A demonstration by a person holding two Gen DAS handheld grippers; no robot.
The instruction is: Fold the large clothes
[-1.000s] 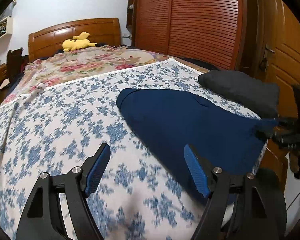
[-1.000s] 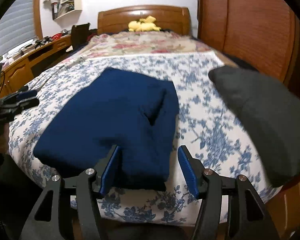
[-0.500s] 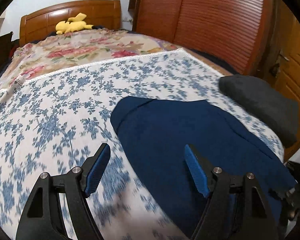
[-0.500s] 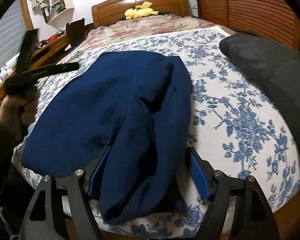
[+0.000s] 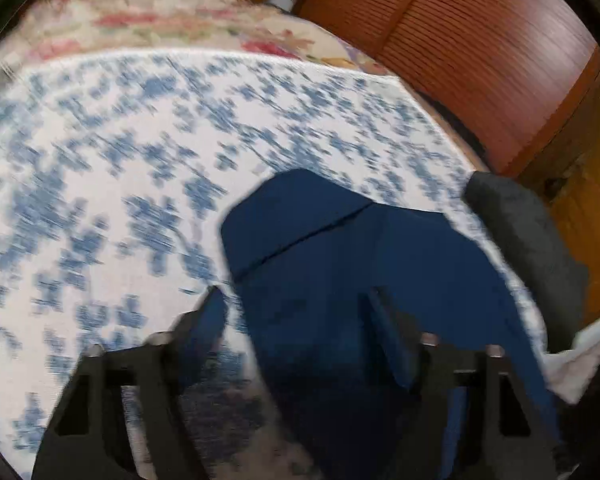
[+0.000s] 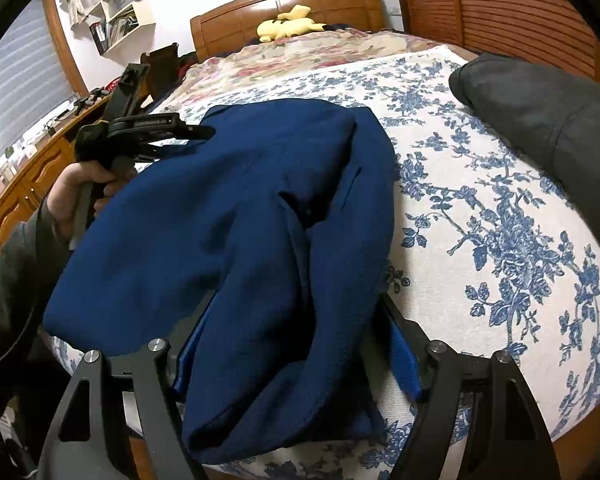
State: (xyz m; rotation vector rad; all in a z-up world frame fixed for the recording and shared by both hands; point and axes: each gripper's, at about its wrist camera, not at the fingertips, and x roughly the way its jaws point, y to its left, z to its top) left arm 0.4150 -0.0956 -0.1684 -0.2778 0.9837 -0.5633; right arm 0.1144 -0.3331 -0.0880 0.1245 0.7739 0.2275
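Observation:
A folded navy blue garment [image 6: 236,216] lies on the blue-flowered bedspread [image 6: 500,240] near the bed's foot edge. My right gripper [image 6: 296,344] is open, its jaws on either side of the garment's near fold, which bulges up between them. My left gripper [image 5: 296,312] is open and low over the garment's [image 5: 360,264] left edge; this view is motion-blurred. In the right wrist view the left gripper [image 6: 204,132] is held by a hand at the garment's far left side, jaws near the cloth.
A dark grey folded garment [image 6: 548,120] lies on the bed to the right. A yellow plush toy [image 6: 288,26] sits by the wooden headboard. Brown slatted wardrobe doors [image 5: 480,52] stand right of the bed. A wooden desk [image 6: 28,184] runs along the left.
My left gripper swung down and right onto the garment's left edge. My right gripper pushed forward so the garment's near fold now sits between its open jaws.

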